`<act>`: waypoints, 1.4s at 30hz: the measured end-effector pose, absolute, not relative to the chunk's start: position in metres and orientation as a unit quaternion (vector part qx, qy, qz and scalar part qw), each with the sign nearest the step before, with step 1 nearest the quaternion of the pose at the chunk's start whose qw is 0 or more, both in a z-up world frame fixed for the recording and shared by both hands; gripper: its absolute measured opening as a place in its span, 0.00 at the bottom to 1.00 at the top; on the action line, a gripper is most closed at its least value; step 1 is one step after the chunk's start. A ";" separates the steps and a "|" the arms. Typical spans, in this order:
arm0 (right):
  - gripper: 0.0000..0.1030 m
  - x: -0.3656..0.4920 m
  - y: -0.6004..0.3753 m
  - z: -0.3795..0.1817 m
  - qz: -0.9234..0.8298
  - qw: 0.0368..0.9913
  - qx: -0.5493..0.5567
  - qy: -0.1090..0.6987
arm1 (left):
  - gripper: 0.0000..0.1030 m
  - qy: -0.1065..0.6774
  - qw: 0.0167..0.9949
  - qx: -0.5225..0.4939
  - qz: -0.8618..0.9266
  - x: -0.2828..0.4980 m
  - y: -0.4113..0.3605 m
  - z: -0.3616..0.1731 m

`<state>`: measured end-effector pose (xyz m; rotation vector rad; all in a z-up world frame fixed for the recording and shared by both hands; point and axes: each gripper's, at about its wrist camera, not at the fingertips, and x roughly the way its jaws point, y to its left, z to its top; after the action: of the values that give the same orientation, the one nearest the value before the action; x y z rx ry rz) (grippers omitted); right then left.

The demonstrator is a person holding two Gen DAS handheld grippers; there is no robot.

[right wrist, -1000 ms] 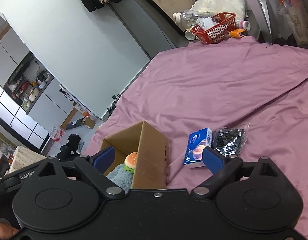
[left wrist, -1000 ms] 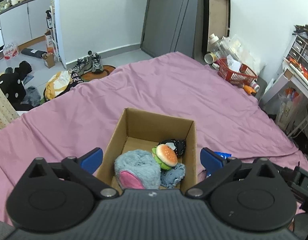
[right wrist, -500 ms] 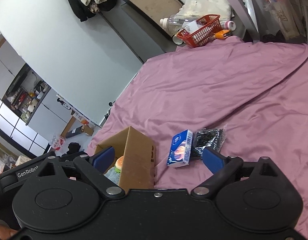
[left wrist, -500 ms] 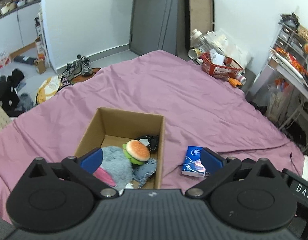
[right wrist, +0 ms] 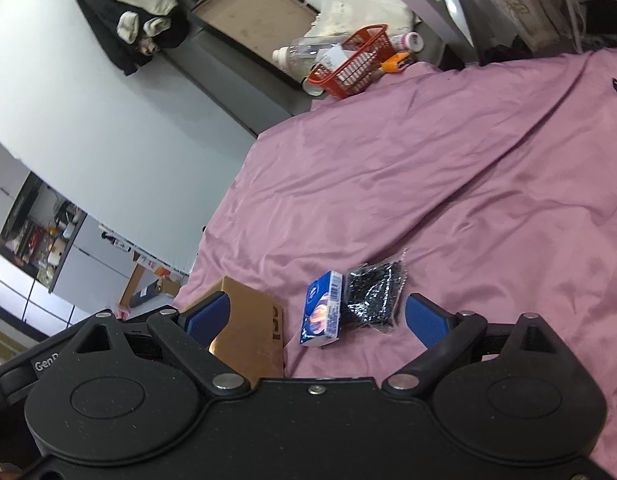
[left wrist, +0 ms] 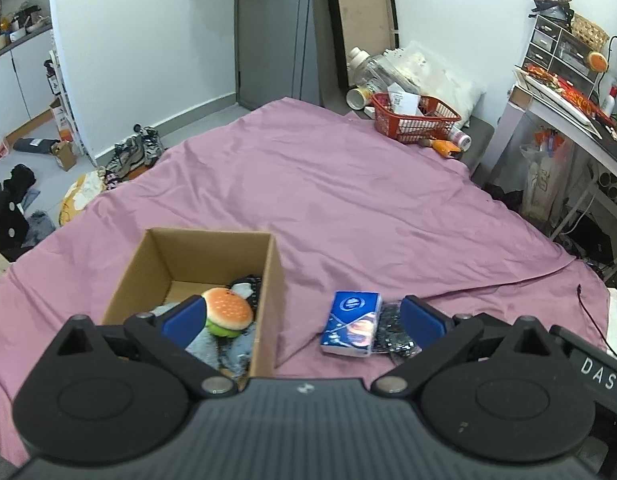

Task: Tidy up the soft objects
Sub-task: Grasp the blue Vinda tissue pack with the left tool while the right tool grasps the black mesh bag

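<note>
An open cardboard box stands on the pink bedsheet and holds a plush burger, a grey-blue fluffy toy and a dark patterned item. A blue tissue pack and a black glittery packet lie right of the box. My left gripper is open and empty above them. My right gripper is open and empty, with the tissue pack and the packet between its fingers and the box at its left.
A red basket with bottles and clutter sits at the bed's far corner. A desk with drawers stands to the right. Shoes and clothes lie on the floor left of the bed.
Both grippers have swung right: the box has slid left in both views, and the tissue pack and black packet now sit between the fingers. Both stay open.
</note>
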<state>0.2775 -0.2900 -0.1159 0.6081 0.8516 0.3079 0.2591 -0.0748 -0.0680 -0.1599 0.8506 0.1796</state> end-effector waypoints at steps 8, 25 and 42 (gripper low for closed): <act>0.89 0.286 -0.312 -0.133 0.112 0.835 0.344 0.415 | 0.90 0.414 0.903 -0.097 0.069 0.278 -0.085 -0.081; 0.65 0.312 -0.317 -0.182 0.079 0.782 0.417 0.457 | 0.59 0.478 0.869 -0.112 0.061 0.324 -0.102 -0.151; 0.62 0.339 -0.305 -0.226 0.065 0.749 0.439 0.492 | 0.56 0.523 0.843 -0.106 0.071 0.360 -0.102 -0.205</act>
<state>0.3394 -0.3053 -0.2257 0.9597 1.0759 0.1413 0.3598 -0.1018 -0.2045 -0.2239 1.1042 0.1491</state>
